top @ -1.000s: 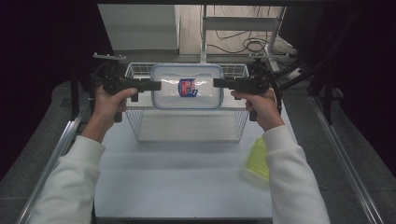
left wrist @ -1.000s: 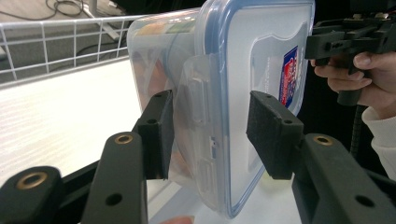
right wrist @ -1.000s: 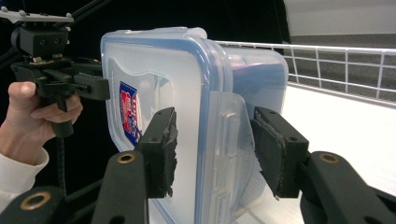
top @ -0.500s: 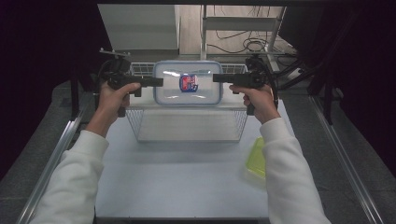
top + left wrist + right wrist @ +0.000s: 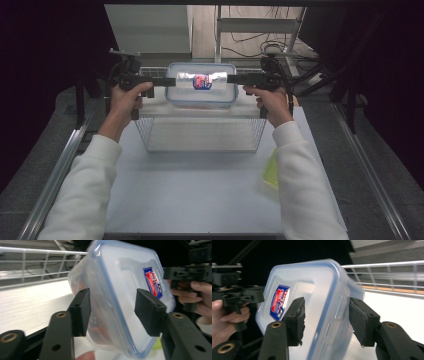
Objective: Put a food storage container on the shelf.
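A clear plastic box (image 5: 201, 90) with a blue-rimmed lid and a red-and-blue label (image 5: 201, 81) is held up in the air over the far part of a wire basket (image 5: 202, 132), clamped from both ends. The left gripper (image 5: 161, 81) has its two jaws closed on the box's left end, one pad on the lid face and the other on the underside, as the left gripper view shows (image 5: 112, 305). The right gripper (image 5: 234, 79) grips the opposite end the same way, its jaws pressed to lid and body (image 5: 324, 315). Each gripper is held by a hand in a white sleeve (image 5: 300, 170). The basket stands on a white table (image 5: 200, 195), and a yellow-green item (image 5: 271, 170) lies on the table just beside the right sleeve.
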`<state>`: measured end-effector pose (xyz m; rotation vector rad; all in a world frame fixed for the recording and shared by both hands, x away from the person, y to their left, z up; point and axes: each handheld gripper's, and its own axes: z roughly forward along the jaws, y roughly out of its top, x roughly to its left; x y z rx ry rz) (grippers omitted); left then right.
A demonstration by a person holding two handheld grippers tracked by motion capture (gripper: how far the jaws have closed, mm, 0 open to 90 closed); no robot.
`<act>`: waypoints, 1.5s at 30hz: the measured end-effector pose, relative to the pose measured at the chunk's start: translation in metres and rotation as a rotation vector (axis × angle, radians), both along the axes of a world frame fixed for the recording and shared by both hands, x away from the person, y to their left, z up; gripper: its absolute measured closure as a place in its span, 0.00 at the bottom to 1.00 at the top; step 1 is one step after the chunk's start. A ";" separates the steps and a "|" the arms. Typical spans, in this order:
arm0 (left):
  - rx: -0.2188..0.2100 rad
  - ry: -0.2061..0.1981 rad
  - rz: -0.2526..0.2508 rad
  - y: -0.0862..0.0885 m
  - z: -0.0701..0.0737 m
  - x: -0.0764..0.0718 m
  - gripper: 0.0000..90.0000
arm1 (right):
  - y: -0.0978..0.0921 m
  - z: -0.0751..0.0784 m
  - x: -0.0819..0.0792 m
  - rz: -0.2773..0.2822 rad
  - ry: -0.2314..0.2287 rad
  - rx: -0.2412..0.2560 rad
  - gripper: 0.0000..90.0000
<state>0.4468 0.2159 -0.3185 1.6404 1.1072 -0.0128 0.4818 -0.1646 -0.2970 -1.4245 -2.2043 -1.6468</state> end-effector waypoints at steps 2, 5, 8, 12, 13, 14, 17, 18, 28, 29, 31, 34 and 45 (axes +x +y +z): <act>0.015 0.001 0.005 -0.002 -0.002 0.003 0.56 | 0.001 -0.001 0.001 -0.048 0.010 -0.045 0.53; 0.003 0.013 0.003 -0.005 -0.005 0.004 0.49 | 0.002 -0.002 0.000 -0.094 0.011 -0.084 0.54; 0.039 -0.002 0.019 -0.007 -0.003 0.001 0.41 | 0.003 -0.001 -0.004 -0.107 0.002 -0.093 0.52; 0.083 -0.056 0.037 -0.007 0.005 -0.011 0.32 | -0.007 0.012 -0.025 -0.086 -0.081 -0.081 0.54; 0.092 -0.075 0.026 -0.007 0.008 -0.019 0.31 | -0.008 0.014 -0.029 -0.075 -0.096 -0.082 0.56; 0.088 -0.078 0.019 -0.007 0.009 -0.024 0.30 | -0.011 0.015 -0.035 -0.058 -0.111 -0.086 0.58; 0.069 -0.092 0.003 -0.003 0.009 -0.042 0.27 | -0.017 0.015 -0.052 -0.030 -0.140 -0.097 0.69; 0.069 -0.092 0.003 -0.003 0.009 -0.042 0.27 | -0.019 0.014 -0.057 -0.023 -0.146 -0.096 0.72; 0.077 -0.133 -0.048 -0.002 -0.012 -0.095 0.26 | -0.011 -0.018 -0.093 0.116 -0.192 -0.199 0.99; 0.085 -0.133 -0.047 -0.004 -0.016 -0.103 0.26 | -0.003 -0.026 -0.096 0.143 -0.193 -0.217 0.99; 0.084 -0.135 -0.053 -0.004 -0.022 -0.108 0.26 | 0.006 -0.032 -0.096 0.164 -0.195 -0.238 0.99; 0.087 -0.131 -0.060 -0.005 -0.028 -0.112 0.26 | 0.013 -0.036 -0.094 0.171 -0.205 -0.257 0.99; 0.086 -0.104 -0.058 -0.001 -0.047 -0.122 0.25 | 0.028 -0.038 -0.076 0.123 -0.208 -0.275 0.99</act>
